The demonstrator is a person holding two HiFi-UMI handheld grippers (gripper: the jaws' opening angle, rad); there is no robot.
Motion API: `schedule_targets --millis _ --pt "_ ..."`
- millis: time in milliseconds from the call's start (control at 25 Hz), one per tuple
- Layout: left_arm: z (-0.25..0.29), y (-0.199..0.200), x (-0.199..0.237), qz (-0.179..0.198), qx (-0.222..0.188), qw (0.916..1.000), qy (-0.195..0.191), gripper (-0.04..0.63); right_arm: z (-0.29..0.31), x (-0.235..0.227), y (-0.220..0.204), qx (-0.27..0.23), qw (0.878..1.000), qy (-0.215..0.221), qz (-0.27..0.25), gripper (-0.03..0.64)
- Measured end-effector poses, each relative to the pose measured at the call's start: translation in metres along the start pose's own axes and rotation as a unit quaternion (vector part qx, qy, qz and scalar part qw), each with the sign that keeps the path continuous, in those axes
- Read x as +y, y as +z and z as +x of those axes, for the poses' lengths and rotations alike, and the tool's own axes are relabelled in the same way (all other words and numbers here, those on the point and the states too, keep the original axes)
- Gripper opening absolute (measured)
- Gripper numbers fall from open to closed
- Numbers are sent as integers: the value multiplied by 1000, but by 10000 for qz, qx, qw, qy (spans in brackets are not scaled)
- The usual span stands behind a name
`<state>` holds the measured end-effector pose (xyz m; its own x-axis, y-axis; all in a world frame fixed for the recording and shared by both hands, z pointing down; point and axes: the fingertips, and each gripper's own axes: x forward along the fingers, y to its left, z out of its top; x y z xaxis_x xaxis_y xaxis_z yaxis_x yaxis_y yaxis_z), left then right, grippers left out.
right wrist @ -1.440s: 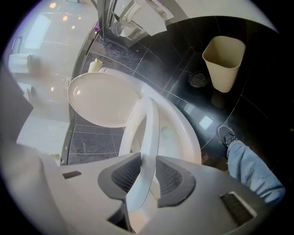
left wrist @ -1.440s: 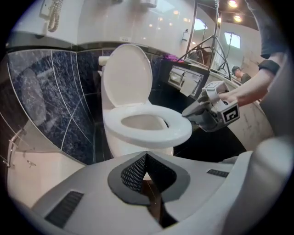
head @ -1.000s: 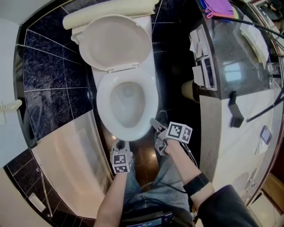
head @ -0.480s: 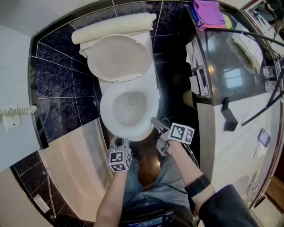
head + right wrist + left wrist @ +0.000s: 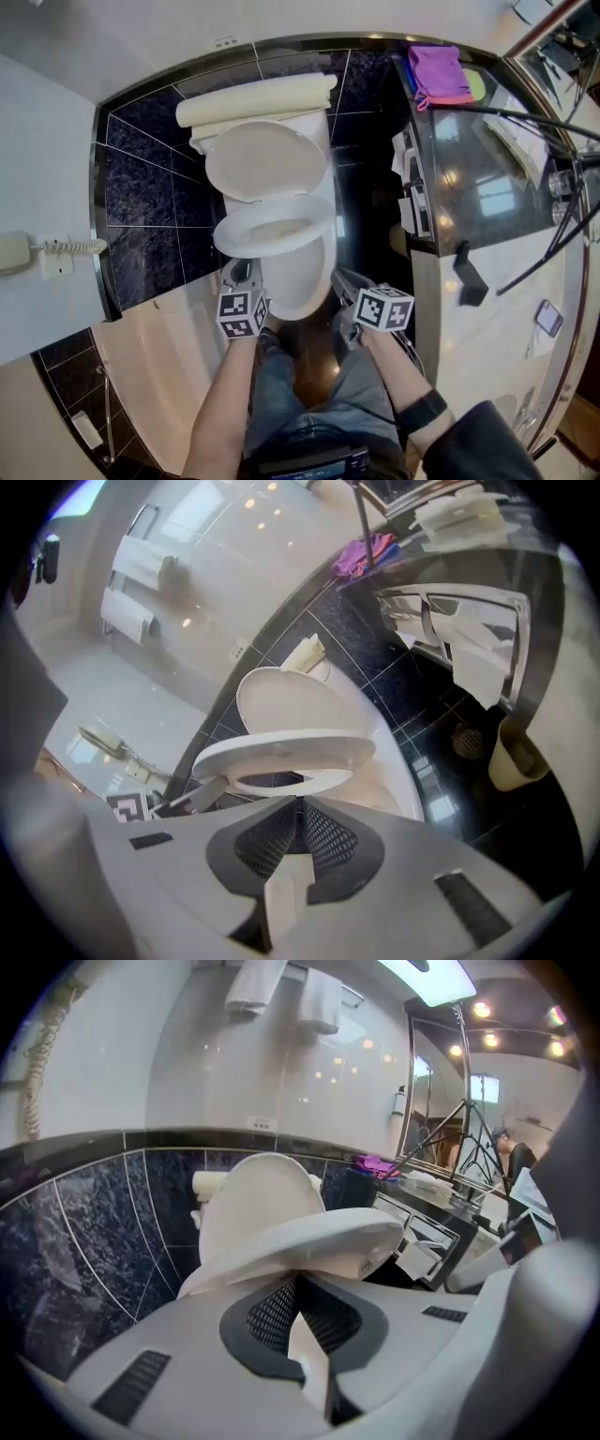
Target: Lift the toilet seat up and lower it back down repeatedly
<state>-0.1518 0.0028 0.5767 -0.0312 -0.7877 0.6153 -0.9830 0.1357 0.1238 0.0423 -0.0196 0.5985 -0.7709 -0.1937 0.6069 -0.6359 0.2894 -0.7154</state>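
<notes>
Toilet seat (image 5: pixel 246 246): partly raised, tilted, with its front edge clear of the bowl (image 5: pixel 300 281). The lid (image 5: pixel 267 159) behind it stands upright against the tank (image 5: pixel 258 101).

Left gripper (image 5: pixel 240 272): positioned at the front-left edge of the seat. In the left gripper view the jaws are together with nothing between them, and the seat's underside lies directly over the jaw tips. The right gripper view shows one left jaw reaching under the seat's left rim. Whether the tips actually bear on the seat cannot be confirmed.

Right gripper (image 5: pixel 339 277): positioned to the front-right of the bowl, apart from the seat. Its jaws have just been closing and now stand together with nothing between them. The seat sits beyond and above the tips.

Surroundings: dark blue tiled wall (image 5: pixel 141 178) behind and to the left of the toilet. A bathtub (image 5: pixel 159 347) lies at lower left. A purple cloth (image 5: pixel 439 75) lies at the far end of the vanity table (image 5: pixel 487 281) on the right.
</notes>
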Motion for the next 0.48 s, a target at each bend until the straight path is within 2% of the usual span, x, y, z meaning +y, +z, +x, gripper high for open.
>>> schedule_targets --millis 120,480 --pt "18 33 10 41 -156 9998 117 0 -5 0 11 63 9992 -40 -388 29" --pt "75 104 42 288 -554 9968 494 0 -13 -6 44 81 9963 41 -852 29"
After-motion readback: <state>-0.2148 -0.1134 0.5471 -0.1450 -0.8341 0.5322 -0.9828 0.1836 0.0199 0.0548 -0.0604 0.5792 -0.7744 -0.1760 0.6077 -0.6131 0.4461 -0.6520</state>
